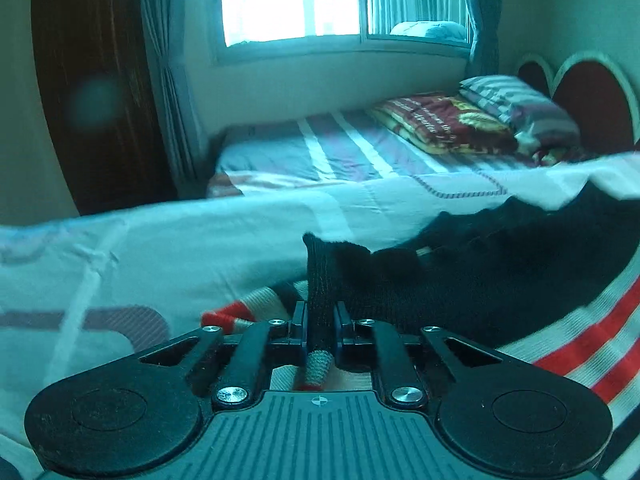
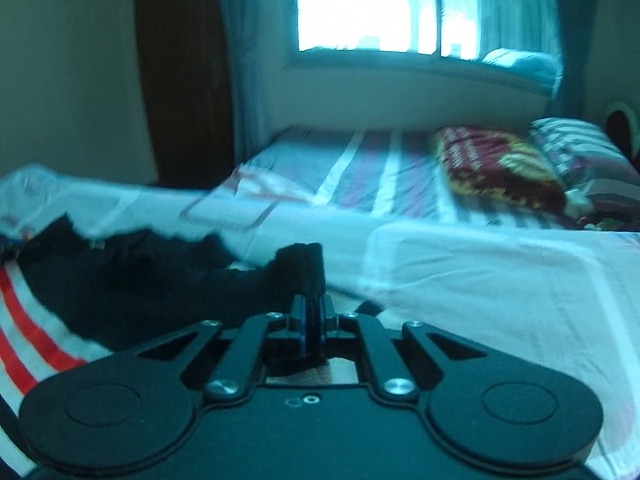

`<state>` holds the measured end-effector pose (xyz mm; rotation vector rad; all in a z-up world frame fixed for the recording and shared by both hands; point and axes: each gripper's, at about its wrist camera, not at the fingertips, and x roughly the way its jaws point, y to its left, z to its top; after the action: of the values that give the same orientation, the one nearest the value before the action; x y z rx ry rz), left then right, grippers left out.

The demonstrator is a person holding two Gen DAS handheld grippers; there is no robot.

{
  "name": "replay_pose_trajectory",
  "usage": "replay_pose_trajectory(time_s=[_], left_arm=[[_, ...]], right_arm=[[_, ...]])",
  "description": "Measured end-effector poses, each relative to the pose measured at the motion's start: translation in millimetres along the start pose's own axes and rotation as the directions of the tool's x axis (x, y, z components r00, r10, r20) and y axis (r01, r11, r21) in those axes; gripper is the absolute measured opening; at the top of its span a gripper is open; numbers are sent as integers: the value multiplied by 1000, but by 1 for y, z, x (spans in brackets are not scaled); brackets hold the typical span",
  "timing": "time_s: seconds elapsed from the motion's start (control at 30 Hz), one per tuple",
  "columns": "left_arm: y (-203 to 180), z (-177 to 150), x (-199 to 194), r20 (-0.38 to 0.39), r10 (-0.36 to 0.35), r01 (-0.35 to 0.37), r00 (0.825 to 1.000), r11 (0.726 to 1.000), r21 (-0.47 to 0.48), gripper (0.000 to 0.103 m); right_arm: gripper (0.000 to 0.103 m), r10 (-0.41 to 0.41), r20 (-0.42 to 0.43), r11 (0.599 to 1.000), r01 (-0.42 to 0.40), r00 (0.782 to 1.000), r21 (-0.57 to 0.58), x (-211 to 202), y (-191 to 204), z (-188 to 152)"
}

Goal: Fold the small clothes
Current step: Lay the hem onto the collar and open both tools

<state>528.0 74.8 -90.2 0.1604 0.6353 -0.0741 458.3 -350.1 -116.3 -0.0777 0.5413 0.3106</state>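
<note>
Pinching sweater point(image 1: 460, 280) edges, both claws

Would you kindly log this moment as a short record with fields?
setting: bed with a pale sheet, window behind
garment: black knit garment with red and white stripes
left gripper: shut on a corner of the garment's black edge
right gripper: shut on the other corner of the same edge
garment state: edge raised between the two grippers, the rest trailing below
also on bed: folded maroon blanket, striped pillow

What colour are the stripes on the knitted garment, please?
Red and white stripes below a black part, clearest in the left wrist view.
</note>
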Motion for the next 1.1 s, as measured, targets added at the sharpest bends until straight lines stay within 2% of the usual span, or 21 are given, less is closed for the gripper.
replay_pose_trajectory(time_s=[0.07, 0.13, 0.23, 0.3, 0.33, 0.37, 0.4, 0.43, 0.47, 0.53, 0.6, 0.67, 0.73, 0.77, 0.83, 0.87, 0.93, 0.97, 1.0, 1.1], left_arm=[[-9, -4, 9, 6, 68, -68, 998, 997, 37, 10], [-14, -2, 14, 13, 117, -118, 993, 992, 35, 10], [-20, 2, 16, -4, 136, -136, 991, 988, 70, 10], [-17, 4, 8, 9, 136, -136, 991, 988, 67, 27], [-12, 5, -2, 29, 156, -157, 987, 987, 34, 41], [-10, 4, -16, 84, 171, -172, 982, 985, 6, 47], [-11, 4, -30, 138, 159, -160, 978, 987, -4, 51], [-16, 6, -37, 148, 127, -127, 981, 992, -13, 58], [-26, 7, -39, 140, 81, -79, 987, 997, -16, 66], [-59, 8, -36, 121, -46, 40, 992, 998, 51, 77], [-93, 4, -35, 110, -132, 117, 985, 984, 136, 78], [-116, -1, -32, 89, -185, 164, 979, 965, 206, 78], [-117, -9, -21, 71, -148, 128, 986, 963, 239, 80], [-106, -12, -17, 84, -140, 120, 987, 971, 207, 94], [-77, -14, -11, 83, -90, 80, 992, 989, 123, 100], [-63, -15, -11, 77, -81, 75, 994, 994, 82, 101], [-43, -18, -7, 57, -41, 39, 998, 998, 39, 103], [-36, -18, -6, 50, -42, 41, 998, 999, 21, 103], [-33, -17, -7, 46, -39, 39, 998, 999, 9, 103], [-44, -16, -20, 68, -11, 7, 998, 999, 47, 103]], right_arm=[[6, -41, -28, 999, 41, 999, -16, 7, -4, -6], [6, -65, -64, 998, 65, 996, -3, 18, -8, -18], [7, -58, -62, 997, 61, 996, 45, 18, -14, -18], [21, -54, -52, 997, 57, 997, 50, 11, -15, -15], [28, -65, -29, 997, 66, 997, 26, 2, -11, -14], [29, -67, 10, 998, 67, 998, -17, -9, -3, -12], [29, -38, 38, 998, 40, 999, -53, -18, 6, -10], [28, 22, 32, 997, -19, 999, -71, -21, 14, -9], [28, 95, 8, 992, -94, 995, -88, -18, 25, -6], [26, 187, -37, 971, -191, 982, -146, -4, 55, -5], [27, 237, -78, 947, -248, 968, -203, 12, 85, -5], [27, 238, -103, 928, -257, 966, -270, 25, 107, -8], [26, 200, -122, 907, -231, 972, -351, 34, 114, -13], [27, 170, -106, 905, -198, 980, -378, 35, 110, -15], [28, 44, -74, 929, -68, 996, -365, 37, 86, -16], [34, 1, -75, 950, -25, 997, -311, 38, 66, -15], [36, 30, -105, 982, -49, 994, -185, 36, 30, -13], [36, 23, -104, 981, -43, 994, -187, 34, 25, -11], [36, -30, -102, 977, 7, 994, -213, 33, 27, -11], [40, -27, -88, 980, 9, 996, -198, 20, 31, -9]])
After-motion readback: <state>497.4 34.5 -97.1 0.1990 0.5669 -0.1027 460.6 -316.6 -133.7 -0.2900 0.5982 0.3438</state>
